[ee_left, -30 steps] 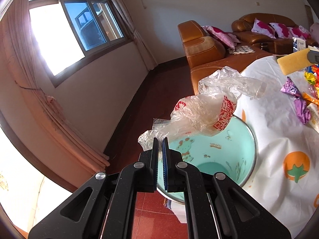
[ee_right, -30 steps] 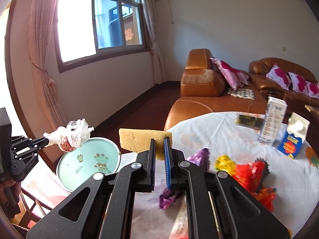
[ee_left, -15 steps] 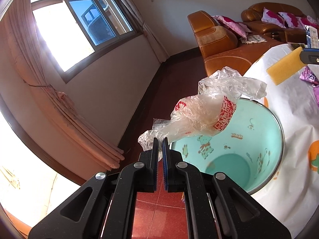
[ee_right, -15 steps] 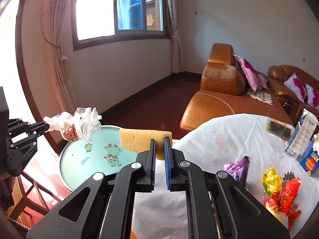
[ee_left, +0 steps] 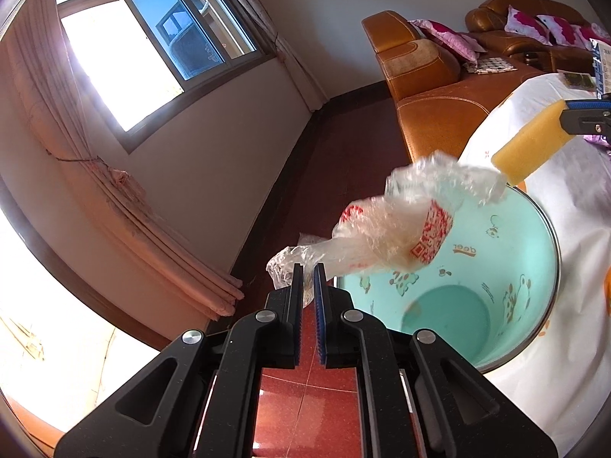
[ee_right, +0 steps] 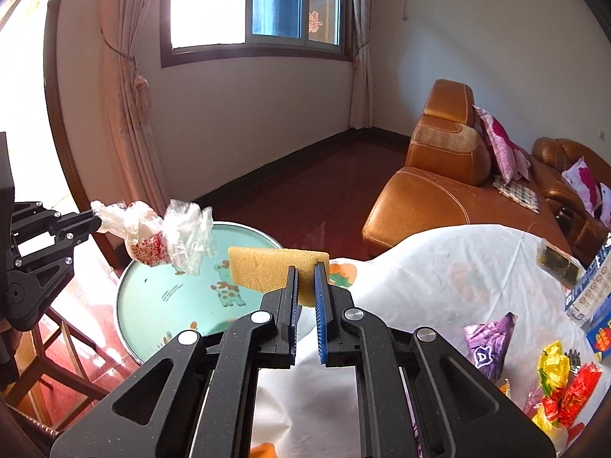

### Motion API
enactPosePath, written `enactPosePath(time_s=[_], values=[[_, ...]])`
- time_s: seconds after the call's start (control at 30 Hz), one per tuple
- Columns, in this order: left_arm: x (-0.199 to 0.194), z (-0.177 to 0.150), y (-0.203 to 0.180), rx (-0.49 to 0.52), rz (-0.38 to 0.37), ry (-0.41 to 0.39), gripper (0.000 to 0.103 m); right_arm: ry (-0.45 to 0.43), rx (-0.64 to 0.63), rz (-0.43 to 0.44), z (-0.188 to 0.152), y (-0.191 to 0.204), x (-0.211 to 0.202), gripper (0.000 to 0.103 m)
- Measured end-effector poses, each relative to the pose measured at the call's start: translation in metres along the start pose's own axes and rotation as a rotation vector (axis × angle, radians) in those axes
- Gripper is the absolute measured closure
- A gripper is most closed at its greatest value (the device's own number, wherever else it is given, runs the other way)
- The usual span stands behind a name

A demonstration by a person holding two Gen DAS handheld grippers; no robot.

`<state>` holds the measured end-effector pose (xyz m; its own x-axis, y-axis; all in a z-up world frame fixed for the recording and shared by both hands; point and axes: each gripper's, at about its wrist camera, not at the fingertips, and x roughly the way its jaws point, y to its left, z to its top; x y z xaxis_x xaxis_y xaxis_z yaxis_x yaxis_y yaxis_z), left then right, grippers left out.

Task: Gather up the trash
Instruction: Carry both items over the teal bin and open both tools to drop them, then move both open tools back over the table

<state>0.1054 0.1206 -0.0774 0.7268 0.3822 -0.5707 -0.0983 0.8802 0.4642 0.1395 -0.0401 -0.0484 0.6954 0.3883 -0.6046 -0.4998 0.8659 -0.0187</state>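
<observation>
A crumpled clear plastic bag [ee_left: 397, 229] with red print hangs over the mint-green basin [ee_left: 534, 252]. Its twisted end is between the fingers of my left gripper [ee_left: 308, 271], whose jaws are opening a little while the pads still pinch it. My right gripper [ee_right: 305, 271] is shut on a yellow sponge [ee_right: 267, 267], held over the basin's [ee_right: 172, 305] near rim at the table edge. In the right wrist view the bag [ee_right: 164, 233] and left gripper [ee_right: 95, 221] are at the left. The left wrist view shows the sponge [ee_left: 530, 145] beyond the bag.
The basin rests on a wooden stool [ee_right: 57, 362] beside a table with a white printed cloth [ee_right: 439, 267]. Purple [ee_right: 488, 343] and red-yellow wrappers [ee_right: 553, 374] and cartons [ee_right: 588, 290] lie at the right. A brown leather sofa [ee_right: 439, 191] stands behind; red floor lies below.
My right gripper has carried the sponge left from over the table to the basin's rim. The left gripper has edged closer over the basin, still with the bag, and its jaws have parted slightly.
</observation>
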Motion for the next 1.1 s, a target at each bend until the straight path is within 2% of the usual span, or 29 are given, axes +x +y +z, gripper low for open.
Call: enactPosePath(time_s=[0.03,0.07,0.17,0.27,0.6,0.77,0.97,1.1], values=[[0.001,0.0,0.001,-0.003,0.0,-0.001,0.094,0.006,-0.003,0.004,0.0,0.002,0.002,0.093],[0.001,0.0,0.0,-0.006,-0.004,-0.002,0.089,0.015,-0.006,0.014,0.0,0.003,0.005,0.092],[0.001,-0.002,-0.003,-0.002,-0.024,-0.005,0.079,0.021,-0.011,0.011,-0.002,0.004,0.011,0.077],[0.0,-0.002,-0.009,0.003,-0.033,-0.016,0.06,0.04,-0.013,0.015,-0.006,0.006,0.015,0.066],[0.0,-0.002,-0.011,-0.007,-0.046,-0.014,0.059,0.026,0.009,-0.008,-0.006,0.004,0.004,0.062],[-0.004,-0.004,-0.013,-0.016,-0.078,-0.016,0.056,0.011,0.046,-0.043,-0.007,-0.004,-0.012,0.06],[-0.013,-0.005,-0.036,0.001,-0.156,-0.017,0.05,-0.049,0.12,-0.116,-0.024,-0.031,-0.072,0.055],[-0.024,-0.004,-0.064,0.044,-0.218,-0.026,0.049,-0.079,0.201,-0.211,-0.05,-0.067,-0.123,0.053]])
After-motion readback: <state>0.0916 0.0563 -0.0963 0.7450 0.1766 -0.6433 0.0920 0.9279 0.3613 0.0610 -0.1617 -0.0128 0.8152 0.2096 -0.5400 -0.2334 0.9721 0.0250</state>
